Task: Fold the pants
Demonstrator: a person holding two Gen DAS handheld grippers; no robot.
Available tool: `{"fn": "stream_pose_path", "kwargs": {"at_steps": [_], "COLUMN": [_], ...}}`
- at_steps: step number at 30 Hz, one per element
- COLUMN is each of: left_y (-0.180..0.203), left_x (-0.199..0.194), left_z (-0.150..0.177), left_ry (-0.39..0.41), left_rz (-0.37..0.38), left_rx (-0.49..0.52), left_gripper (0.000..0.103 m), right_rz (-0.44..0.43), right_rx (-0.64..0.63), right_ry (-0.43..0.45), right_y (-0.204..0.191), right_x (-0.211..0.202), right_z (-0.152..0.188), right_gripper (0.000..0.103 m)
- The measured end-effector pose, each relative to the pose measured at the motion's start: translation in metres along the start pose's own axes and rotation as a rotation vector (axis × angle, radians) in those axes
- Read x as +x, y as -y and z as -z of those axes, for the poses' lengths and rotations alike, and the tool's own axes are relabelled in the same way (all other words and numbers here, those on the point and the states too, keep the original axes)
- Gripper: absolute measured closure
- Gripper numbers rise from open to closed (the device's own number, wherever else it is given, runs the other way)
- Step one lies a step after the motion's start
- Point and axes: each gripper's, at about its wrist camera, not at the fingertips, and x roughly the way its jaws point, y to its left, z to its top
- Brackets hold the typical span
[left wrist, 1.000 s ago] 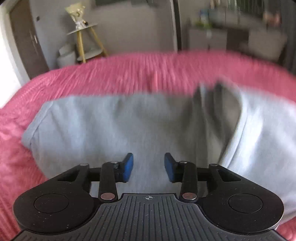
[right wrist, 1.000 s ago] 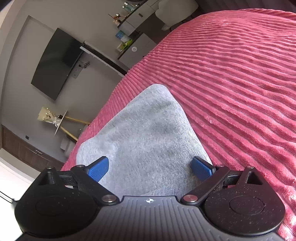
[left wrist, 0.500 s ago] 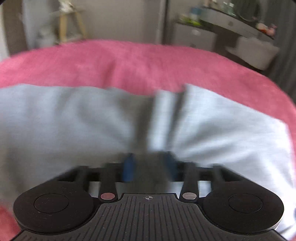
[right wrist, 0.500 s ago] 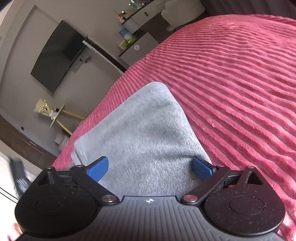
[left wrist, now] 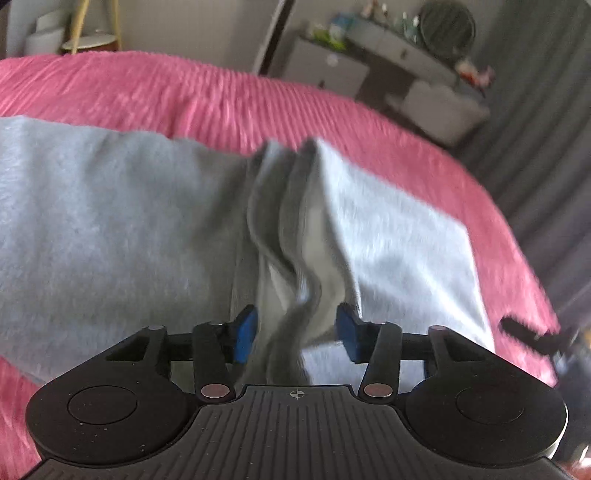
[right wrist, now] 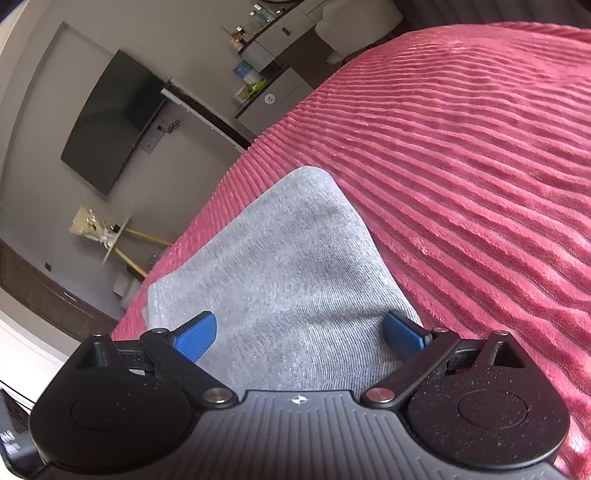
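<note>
Grey pants [left wrist: 110, 229] lie folded across a pink ribbed blanket [left wrist: 184, 92]. In the left wrist view a bunched ridge of grey fabric [left wrist: 291, 258] runs down the middle of the pants. My left gripper [left wrist: 295, 330] hangs over it with the ridge between its blue pads [left wrist: 245, 328]. Its jaws are opening and do not press the cloth. In the right wrist view the pants [right wrist: 295, 266] taper to a rounded corner. My right gripper [right wrist: 299, 336] stands wide open low over the flat fabric, holding nothing.
The blanket [right wrist: 461, 166] spreads wide to the right of the pants. Beyond the bed stand a dresser [left wrist: 369, 66], a yellow-legged side table [left wrist: 88, 33], a wall TV [right wrist: 110, 118] and grey curtains [left wrist: 546, 147]. A dark blurred object [left wrist: 532, 336] shows at the right edge.
My left gripper swung right along the pants until the bunched ridge lay between its pads. The pads narrowed on the ridge, then spread again. The right gripper has stayed in place and open.
</note>
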Motion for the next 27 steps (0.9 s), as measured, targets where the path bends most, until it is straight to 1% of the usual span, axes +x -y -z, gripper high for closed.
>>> {"fn": "stream_pose_path", "kwargs": {"at_steps": [1,3,5,6,9,10,11,12,13,14,15,16,17,18,19,20,21,23,26,27], "left_y": [0.001,0.002,-0.005,-0.008,-0.014,-0.017,-0.020,-0.024,-0.031,-0.041,-0.048,-0.050,-0.045,-0.035,-0.025,-0.021,-0.020,-0.021,-0.020,-0.019], "left_x": [0.004,0.005,0.003,0.000,-0.013,-0.018,-0.018,-0.019,-0.024,-0.031,-0.037,-0.042,-0.045,-0.048,-0.049,-0.049,-0.047,-0.044,-0.042,-0.043], "left_z": [0.001,0.009,0.013,0.014,0.018,0.021,0.016,0.016,0.016,0.015,0.014,0.014,0.014,0.017,0.021,0.024,0.025,0.028,0.029,0.030], "left_ry": [-0.026,-0.054,-0.052,-0.047,-0.035,-0.023,-0.015,-0.008,-0.004,0.001,0.001,-0.001,-0.001,0.008,0.020,0.012,-0.005,-0.034,-0.042,-0.034], "left_rz": [-0.008,-0.048,-0.060,-0.064,-0.075,-0.123,-0.214,-0.351,-0.358,-0.270,-0.129,-0.028,0.016,0.003,-0.026,-0.031,-0.019,0.010,-0.007,-0.014], "left_rx": [0.008,0.022,0.023,0.021,0.013,0.001,0.010,0.023,-0.016,-0.066,-0.092,-0.075,-0.012,0.089,0.198,0.256,0.291,0.319,0.410,0.442], "left_gripper": [0.057,0.069,0.076,0.082,0.090,0.095,0.101,0.102,0.103,0.101,0.093,0.086,0.080,0.075,0.073,0.072,0.072,0.074,0.074,0.074], "right_rz": [-0.006,-0.010,-0.008,-0.005,0.007,0.009,0.010,0.011,0.014,0.014,0.013,0.012,0.010,0.010,0.009,0.010,0.011,0.014,0.016,0.016], "right_rx": [0.012,0.022,0.017,0.009,-0.017,-0.019,-0.019,-0.017,-0.014,-0.009,-0.004,0.002,0.008,0.014,0.019,0.023,0.025,0.022,0.023,0.026], "right_ry": [0.002,0.002,0.002,0.001,-0.003,-0.003,-0.004,-0.003,-0.002,-0.001,0.000,0.003,0.004,0.004,0.004,0.004,0.004,0.004,0.007,0.008], "right_y": [0.001,0.002,0.001,-0.001,-0.004,-0.004,-0.005,-0.005,-0.005,-0.004,-0.004,-0.004,-0.004,-0.004,-0.003,-0.003,-0.003,-0.004,-0.004,-0.004], "right_x": [-0.001,-0.002,-0.003,-0.003,-0.004,-0.004,-0.005,-0.005,-0.007,-0.008,-0.010,-0.011,-0.012,-0.012,-0.013,-0.013,-0.013,-0.014,-0.016,-0.017], "right_z": [0.000,0.000,0.000,0.000,0.001,0.001,0.001,0.001,0.001,0.001,0.001,0.002,0.002,0.002,0.002,0.002,0.002,0.001,0.002,0.002], "right_gripper": [0.006,0.006,0.006,0.006,0.006,0.006,0.006,0.006,0.006,0.006,0.006,0.006,0.006,0.006,0.006,0.006,0.006,0.006,0.006,0.006]}}
